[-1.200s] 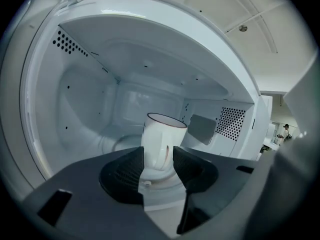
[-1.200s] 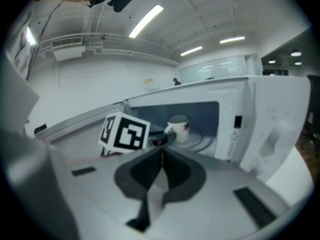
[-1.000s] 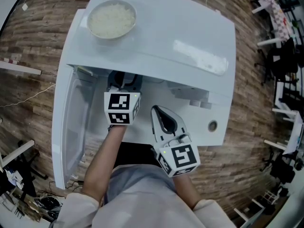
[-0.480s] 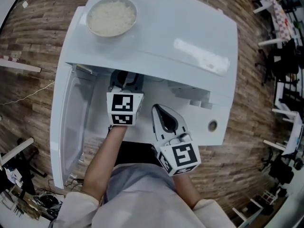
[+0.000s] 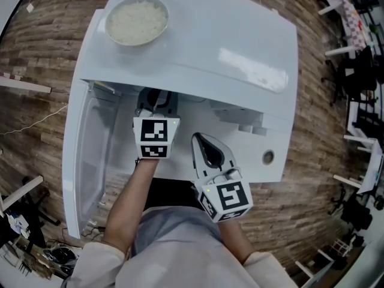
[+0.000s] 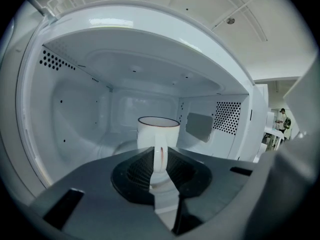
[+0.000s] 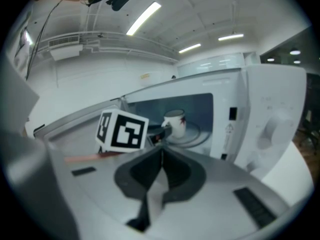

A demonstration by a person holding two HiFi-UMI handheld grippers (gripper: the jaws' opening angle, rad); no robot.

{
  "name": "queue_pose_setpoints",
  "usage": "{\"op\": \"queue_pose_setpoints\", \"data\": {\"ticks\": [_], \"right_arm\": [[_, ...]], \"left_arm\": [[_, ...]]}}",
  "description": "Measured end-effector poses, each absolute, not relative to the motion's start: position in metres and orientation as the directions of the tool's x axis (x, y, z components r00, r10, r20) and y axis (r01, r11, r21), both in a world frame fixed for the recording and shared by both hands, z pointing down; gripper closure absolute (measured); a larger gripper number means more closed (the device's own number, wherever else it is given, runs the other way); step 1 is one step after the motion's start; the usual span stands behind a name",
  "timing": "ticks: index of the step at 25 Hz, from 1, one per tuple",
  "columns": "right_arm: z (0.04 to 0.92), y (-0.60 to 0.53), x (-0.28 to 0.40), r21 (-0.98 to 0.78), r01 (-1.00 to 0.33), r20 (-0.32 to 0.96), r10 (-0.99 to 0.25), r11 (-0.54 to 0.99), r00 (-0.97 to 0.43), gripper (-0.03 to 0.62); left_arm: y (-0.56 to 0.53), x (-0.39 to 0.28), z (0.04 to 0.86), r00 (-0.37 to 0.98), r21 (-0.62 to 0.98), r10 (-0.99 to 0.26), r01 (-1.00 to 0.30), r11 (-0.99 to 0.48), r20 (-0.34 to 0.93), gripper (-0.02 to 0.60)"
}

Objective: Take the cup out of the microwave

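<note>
A white cup point(image 6: 158, 129) with a dark rim stands on the turntable inside the open microwave point(image 5: 198, 47), its handle turned toward me. My left gripper point(image 6: 160, 154) reaches into the cavity. Its jaws are closing on the handle, and the pads lie against both sides of it. In the head view the left gripper point(image 5: 155, 104) goes in under the microwave's top edge and its tips are hidden. My right gripper point(image 5: 201, 139) hangs in front of the oven, jaws shut and empty point(image 7: 161, 154). The right gripper view shows the cup point(image 7: 175, 122) beyond the left gripper's marker cube point(image 7: 122, 131).
A bowl of rice point(image 5: 137, 20) sits on top of the microwave at its back left. The door point(image 5: 90, 161) stands swung open to the left. The control panel with its knob point(image 5: 267, 157) is at the right. Wooden floor lies all round.
</note>
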State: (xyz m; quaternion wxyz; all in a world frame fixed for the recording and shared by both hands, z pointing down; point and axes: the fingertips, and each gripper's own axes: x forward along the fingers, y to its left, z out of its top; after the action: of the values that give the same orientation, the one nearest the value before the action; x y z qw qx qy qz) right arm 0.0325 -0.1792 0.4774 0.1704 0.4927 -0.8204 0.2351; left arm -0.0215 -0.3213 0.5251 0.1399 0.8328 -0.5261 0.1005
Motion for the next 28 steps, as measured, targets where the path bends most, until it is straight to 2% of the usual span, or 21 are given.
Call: {"op": "queue_pose_setpoints", "data": {"ticks": [28], "right_arm": [[0.473, -0.173, 0.028, -0.214, -0.890, 0.501, -0.736, 0.403, -0.455, 0.571]], "left_arm": [[-0.299, -0.036, 0.511, 0.421, 0.120, -0.863, -0.907, -0.403, 0.280, 0.515]]}}
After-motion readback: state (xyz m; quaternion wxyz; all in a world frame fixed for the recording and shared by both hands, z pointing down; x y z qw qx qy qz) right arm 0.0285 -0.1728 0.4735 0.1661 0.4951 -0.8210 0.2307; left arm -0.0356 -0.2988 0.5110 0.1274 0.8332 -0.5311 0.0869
